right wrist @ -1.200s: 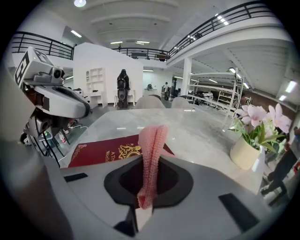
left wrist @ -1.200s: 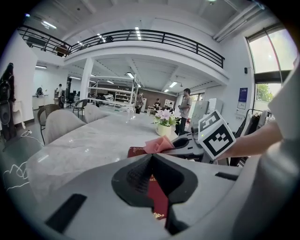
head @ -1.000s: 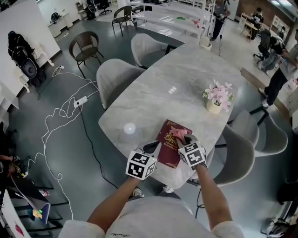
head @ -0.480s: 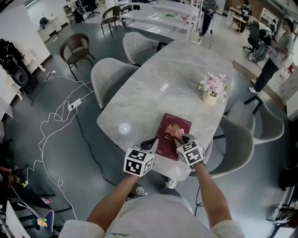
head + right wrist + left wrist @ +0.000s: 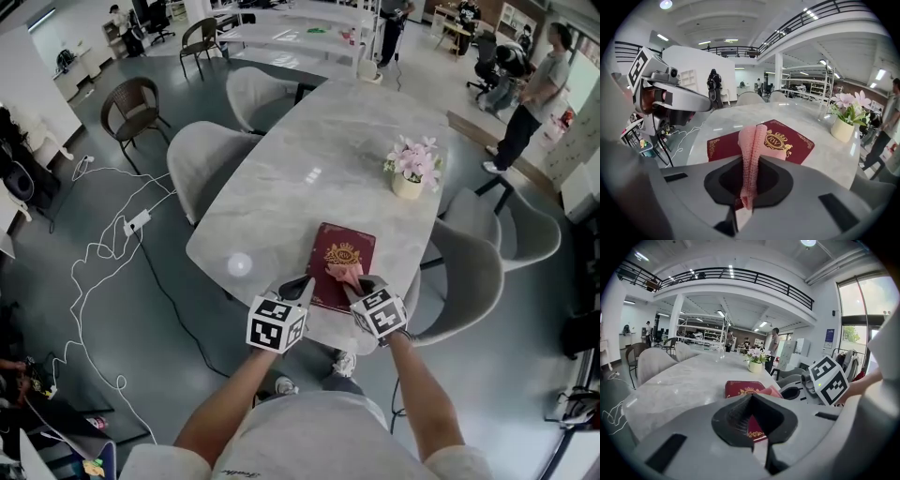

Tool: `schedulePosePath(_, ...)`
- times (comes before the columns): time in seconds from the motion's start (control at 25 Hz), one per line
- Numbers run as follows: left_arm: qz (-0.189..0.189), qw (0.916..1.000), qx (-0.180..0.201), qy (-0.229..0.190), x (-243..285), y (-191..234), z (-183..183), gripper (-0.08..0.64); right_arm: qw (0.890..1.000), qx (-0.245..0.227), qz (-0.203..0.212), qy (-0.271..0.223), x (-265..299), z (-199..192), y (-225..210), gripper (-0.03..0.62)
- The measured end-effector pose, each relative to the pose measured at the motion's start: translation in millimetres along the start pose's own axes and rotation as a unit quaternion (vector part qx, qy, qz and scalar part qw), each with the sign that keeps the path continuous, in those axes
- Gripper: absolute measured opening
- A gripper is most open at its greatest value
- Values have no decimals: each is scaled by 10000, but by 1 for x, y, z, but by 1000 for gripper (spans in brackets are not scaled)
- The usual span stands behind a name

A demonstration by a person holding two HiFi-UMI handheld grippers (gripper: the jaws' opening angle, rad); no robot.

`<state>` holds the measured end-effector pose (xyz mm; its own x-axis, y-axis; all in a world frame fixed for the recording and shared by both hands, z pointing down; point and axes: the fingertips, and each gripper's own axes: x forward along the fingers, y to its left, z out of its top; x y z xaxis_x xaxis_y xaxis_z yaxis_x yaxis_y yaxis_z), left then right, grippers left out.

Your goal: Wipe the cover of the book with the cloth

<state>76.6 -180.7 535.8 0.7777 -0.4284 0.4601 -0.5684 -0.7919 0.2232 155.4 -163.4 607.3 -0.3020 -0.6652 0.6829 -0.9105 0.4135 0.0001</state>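
Note:
A dark red book [image 5: 338,251] with a gold emblem lies near the front edge of the marble table [image 5: 319,178]. My right gripper [image 5: 352,283] is shut on a pink cloth [image 5: 344,273], which rests on the near half of the cover. In the right gripper view the cloth [image 5: 752,138] runs up between the jaws [image 5: 750,161] over the book [image 5: 797,143]. My left gripper [image 5: 302,286] is shut with nothing in it, its tip at the book's near left edge. The left gripper view shows the book [image 5: 740,388] and the cloth [image 5: 772,391] beyond the tip [image 5: 751,398].
A pot of pink flowers [image 5: 410,167] stands further back on the table's right side. Grey chairs [image 5: 202,159] [image 5: 473,281] stand on both sides of the table. White cables [image 5: 103,253] lie on the floor at the left. People stand far off at the back right.
The right gripper has drawn the pink cloth across the cover from the far part toward the near edge. The left gripper stays at the book's near left edge.

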Motion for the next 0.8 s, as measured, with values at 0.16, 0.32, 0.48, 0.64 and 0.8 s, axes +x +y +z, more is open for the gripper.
schedulePosePath(0.16, -78, 10000, 15, 11, 1, -2, -1, 8, 9999, 102, 13, 21, -4, -8, 7, 18)
schedulePosePath(0.32, -160, 9999, 41, 8, 0, -5, -1, 8, 9999, 146, 26, 49, -10, -12, 16, 18)
schedulePosePath(0.48, -239, 9997, 56, 22, -2, -9, -3, 8, 9999, 136, 82, 66, -15, -16, 25, 18)
schedulePosePath(0.64, -292, 9995, 81, 54, -5, -10, -6, 8, 9997, 209, 89, 59, -19, -20, 32, 18)
schedulePosePath(0.8, -329, 9994, 80, 71, -5, -11, -9, 8, 9996, 240, 100, 53, -22, -23, 42, 18)
